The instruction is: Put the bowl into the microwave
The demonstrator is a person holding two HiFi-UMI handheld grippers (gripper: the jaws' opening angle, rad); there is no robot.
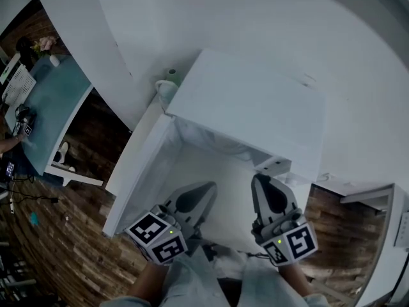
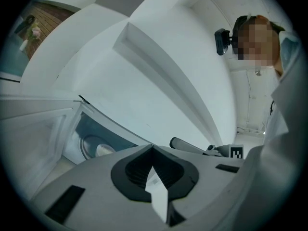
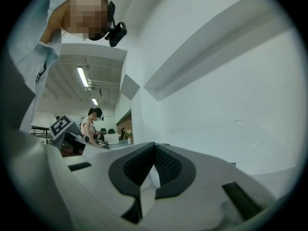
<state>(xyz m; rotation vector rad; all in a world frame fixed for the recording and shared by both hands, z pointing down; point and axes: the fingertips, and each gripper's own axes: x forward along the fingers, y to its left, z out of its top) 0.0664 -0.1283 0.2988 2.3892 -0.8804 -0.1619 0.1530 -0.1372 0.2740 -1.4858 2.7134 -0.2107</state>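
Note:
The white microwave (image 1: 249, 110) stands on a white table (image 1: 137, 171), seen from above. In the left gripper view its dark front window (image 2: 98, 138) shows a round plate with something pale on it. I cannot tell whether that is the bowl. My left gripper (image 1: 206, 189) and right gripper (image 1: 259, 179) are held side by side, low and close to my body, in front of the microwave. Both are shut with nothing between the jaws (image 2: 153, 147) (image 3: 155, 144). Neither touches the microwave.
A small white cup-like object (image 1: 167, 88) sits at the microwave's back left corner. A pale desk (image 1: 54, 104) stands far left on the wooden floor (image 1: 70, 235). White furniture (image 1: 383, 203) is at the right. Another person (image 3: 91, 121) works in the background.

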